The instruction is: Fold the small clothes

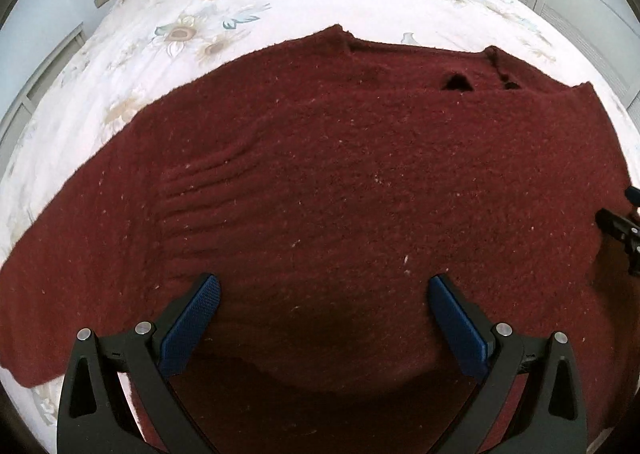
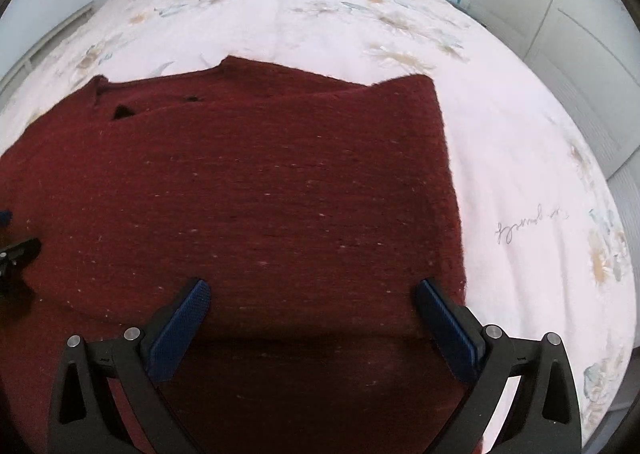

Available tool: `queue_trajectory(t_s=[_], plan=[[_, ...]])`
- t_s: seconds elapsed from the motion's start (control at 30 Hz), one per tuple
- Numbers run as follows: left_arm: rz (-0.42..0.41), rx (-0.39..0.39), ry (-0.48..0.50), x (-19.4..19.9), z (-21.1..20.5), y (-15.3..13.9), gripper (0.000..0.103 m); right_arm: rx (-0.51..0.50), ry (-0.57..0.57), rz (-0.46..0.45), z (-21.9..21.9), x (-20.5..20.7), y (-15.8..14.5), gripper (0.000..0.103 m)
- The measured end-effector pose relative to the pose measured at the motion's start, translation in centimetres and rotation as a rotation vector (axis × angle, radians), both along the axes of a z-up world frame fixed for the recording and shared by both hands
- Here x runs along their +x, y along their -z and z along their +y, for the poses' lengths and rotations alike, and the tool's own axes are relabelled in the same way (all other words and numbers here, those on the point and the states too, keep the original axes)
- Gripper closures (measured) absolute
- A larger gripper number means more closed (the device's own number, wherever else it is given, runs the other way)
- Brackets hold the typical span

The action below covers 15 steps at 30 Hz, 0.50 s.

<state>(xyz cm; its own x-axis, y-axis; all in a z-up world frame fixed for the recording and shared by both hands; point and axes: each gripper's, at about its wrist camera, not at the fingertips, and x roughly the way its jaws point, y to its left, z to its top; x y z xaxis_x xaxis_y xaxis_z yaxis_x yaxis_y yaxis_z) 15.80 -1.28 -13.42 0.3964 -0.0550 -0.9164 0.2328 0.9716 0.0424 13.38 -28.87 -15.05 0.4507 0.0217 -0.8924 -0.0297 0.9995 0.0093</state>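
Sweater flat on the bed, nothing grabbed yet

Both hand-held grippers, left [image 1: 324, 286] and right [image 2: 312, 290], hang spread apart over the sweater [image 1: 340, 182], its near hem directly below them.

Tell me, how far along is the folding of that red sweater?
Partway, it seems. Done: the dark red sweater lies on the floral bedspread with its right side already tucked into a straight edge. In hand: nothing; the left gripper and right gripper hover open above it. Left: the other sleeve is spread out, and the body needs folding up.
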Motion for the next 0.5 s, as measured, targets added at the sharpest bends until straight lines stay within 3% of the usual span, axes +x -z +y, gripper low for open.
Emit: queue_trajectory(t_s=[0.3, 0.5], plan=[[-0.064, 0.008, -0.047, -0.3, -0.4, 0.5, 0.001, -0.010, 0.029, 0.004, 0.5, -0.2, 1.2, 0.000], [-0.078, -0.006, -0.090, -1.0, -0.8, -0.5, 0.001, 0.029, 0.046, 0.001, 0.8, -0.9, -0.2, 0.000]])
